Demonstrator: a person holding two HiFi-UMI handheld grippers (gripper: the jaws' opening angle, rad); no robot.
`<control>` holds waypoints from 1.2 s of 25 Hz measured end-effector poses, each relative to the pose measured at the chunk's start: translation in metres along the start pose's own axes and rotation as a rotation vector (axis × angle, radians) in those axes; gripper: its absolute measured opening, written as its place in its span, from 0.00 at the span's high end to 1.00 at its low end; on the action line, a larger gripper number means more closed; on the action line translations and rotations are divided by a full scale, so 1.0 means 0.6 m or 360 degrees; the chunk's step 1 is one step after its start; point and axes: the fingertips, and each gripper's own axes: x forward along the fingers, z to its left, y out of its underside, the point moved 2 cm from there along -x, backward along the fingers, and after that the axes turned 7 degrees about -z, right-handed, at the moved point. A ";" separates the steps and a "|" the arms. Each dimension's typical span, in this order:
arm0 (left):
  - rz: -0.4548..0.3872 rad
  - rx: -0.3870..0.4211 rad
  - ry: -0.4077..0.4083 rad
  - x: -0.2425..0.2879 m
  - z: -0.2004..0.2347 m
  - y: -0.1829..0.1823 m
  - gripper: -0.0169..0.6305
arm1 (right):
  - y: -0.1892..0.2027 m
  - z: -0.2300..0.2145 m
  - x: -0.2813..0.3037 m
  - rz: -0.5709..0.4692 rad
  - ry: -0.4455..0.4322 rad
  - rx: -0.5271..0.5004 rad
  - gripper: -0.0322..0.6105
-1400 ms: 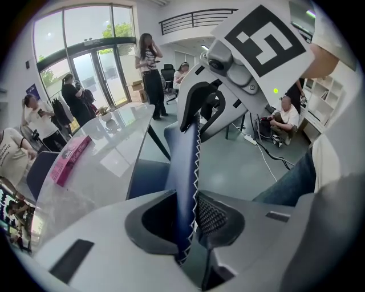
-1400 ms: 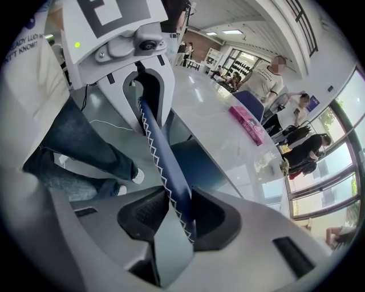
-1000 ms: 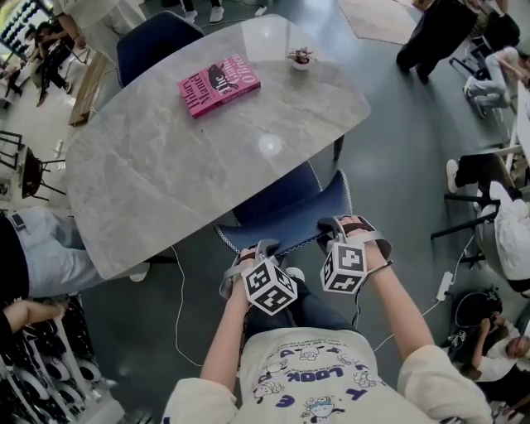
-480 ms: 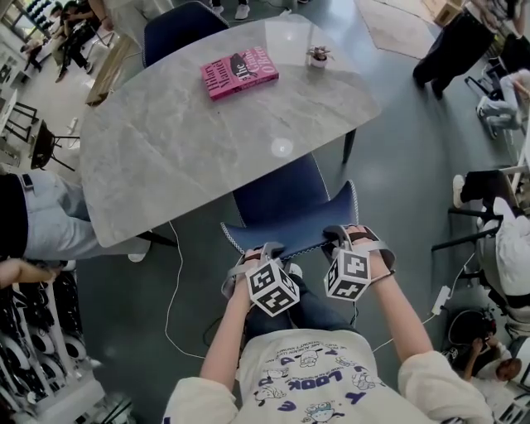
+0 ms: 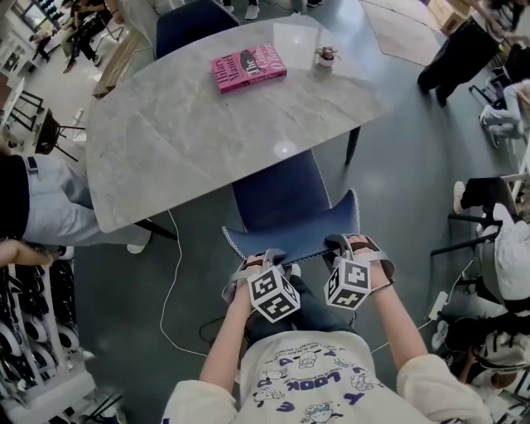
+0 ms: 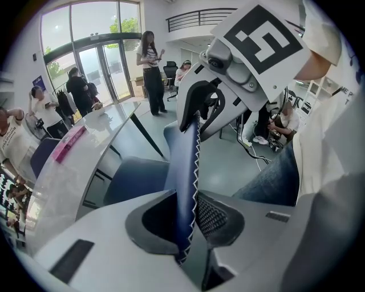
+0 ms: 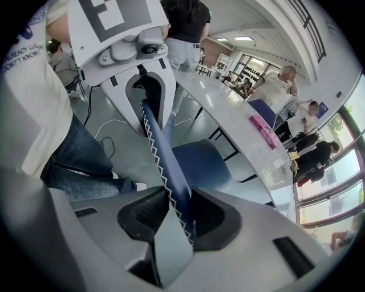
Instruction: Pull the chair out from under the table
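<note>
A dark blue chair [image 5: 286,203] with white zigzag stitching stands at the near edge of the grey marble table [image 5: 166,141], its seat mostly out from under the top. My left gripper [image 5: 263,258] is shut on the left part of the chair's backrest top edge [image 6: 188,165]. My right gripper [image 5: 341,246] is shut on the right part of that same edge [image 7: 165,165]. In both gripper views the thin backrest runs between the jaws and the pads press on it. The other gripper shows at the far end of the edge in each view.
A pink book [image 5: 248,68] and a small potted plant [image 5: 325,56] lie on the table's far part. A second blue chair [image 5: 192,25] stands at the far side. A white cable [image 5: 170,273] trails on the floor at left. People sit and stand all round.
Both grippers have come back toward me with the backrest held, and the chair has slid further out from under the table, showing more of its seat.
</note>
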 end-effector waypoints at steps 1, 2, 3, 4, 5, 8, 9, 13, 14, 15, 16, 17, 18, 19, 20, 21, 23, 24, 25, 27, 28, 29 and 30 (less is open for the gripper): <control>0.0001 -0.0001 -0.0002 -0.002 -0.005 0.004 0.82 | -0.001 0.007 -0.001 -0.0002 0.0000 -0.0002 0.75; 0.0001 -0.0001 -0.0003 -0.004 -0.011 0.008 0.82 | -0.003 0.013 -0.002 -0.0003 0.0000 -0.0002 0.75; 0.0001 -0.0002 -0.0003 -0.005 -0.016 0.012 0.83 | -0.004 0.020 -0.002 -0.0004 0.0000 -0.0003 0.75; 0.0001 -0.0004 -0.0004 -0.007 -0.022 0.016 0.83 | -0.004 0.027 -0.003 -0.0004 0.0000 -0.0004 0.75; 0.0003 -0.0008 -0.0004 -0.009 -0.028 0.020 0.83 | -0.005 0.033 -0.005 -0.0003 -0.0001 -0.0006 0.75; 0.0012 -0.0019 -0.0007 -0.020 -0.051 0.034 0.83 | -0.010 0.060 -0.012 0.0002 -0.0011 -0.0009 0.75; 0.0013 -0.0019 -0.0008 -0.023 -0.060 0.038 0.83 | -0.011 0.070 -0.014 0.0004 -0.0012 -0.0010 0.75; 0.0008 -0.0012 -0.0018 -0.032 -0.091 0.056 0.83 | -0.011 0.110 -0.021 0.0004 -0.0018 -0.0012 0.75; 0.0009 -0.0012 -0.0016 -0.035 -0.100 0.062 0.83 | -0.012 0.120 -0.023 0.0005 -0.0019 -0.0014 0.75; 0.0009 -0.0011 -0.0012 -0.038 -0.111 0.068 0.83 | -0.013 0.131 -0.026 0.0006 -0.0017 -0.0014 0.75; 0.0008 -0.0010 -0.0009 -0.042 -0.121 0.073 0.83 | -0.014 0.143 -0.030 0.0008 -0.0015 -0.0014 0.75; 0.0006 -0.0008 -0.0007 -0.046 -0.132 0.077 0.83 | -0.014 0.154 -0.035 0.0011 -0.0012 -0.0012 0.75; 0.0003 -0.0005 -0.0005 -0.051 -0.142 0.080 0.83 | -0.014 0.164 -0.040 0.0015 -0.0010 -0.0011 0.75; 0.0001 -0.0003 -0.0005 -0.055 -0.150 0.082 0.83 | -0.014 0.173 -0.045 0.0018 -0.0009 -0.0010 0.75; 0.0000 -0.0002 -0.0004 -0.058 -0.157 0.085 0.83 | -0.014 0.181 -0.048 0.0020 -0.0007 -0.0009 0.75; 0.0001 -0.0002 -0.0002 -0.060 -0.164 0.089 0.83 | -0.015 0.189 -0.050 0.0022 -0.0006 -0.0008 0.75; 0.0002 -0.0003 0.0003 -0.064 -0.180 0.097 0.83 | -0.015 0.209 -0.054 0.0025 -0.0010 -0.0004 0.75; 0.0001 -0.0002 0.0003 -0.066 -0.189 0.102 0.82 | -0.015 0.220 -0.055 0.0026 -0.0013 -0.0002 0.75; 0.0000 -0.0002 0.0005 -0.068 -0.197 0.107 0.83 | -0.015 0.231 -0.056 0.0025 -0.0014 -0.0001 0.75; 0.0004 0.0002 0.0008 -0.073 -0.212 0.119 0.83 | -0.018 0.251 -0.059 0.0028 -0.0015 0.0003 0.75; 0.0007 0.0004 0.0008 -0.076 -0.218 0.124 0.82 | -0.019 0.259 -0.061 0.0029 -0.0015 0.0004 0.75; 0.0013 0.0007 0.0008 -0.079 -0.225 0.128 0.83 | -0.020 0.267 -0.063 0.0030 -0.0014 0.0005 0.75; 0.0021 0.0010 0.0009 -0.081 -0.233 0.131 0.83 | -0.019 0.275 -0.066 0.0031 -0.0016 0.0006 0.75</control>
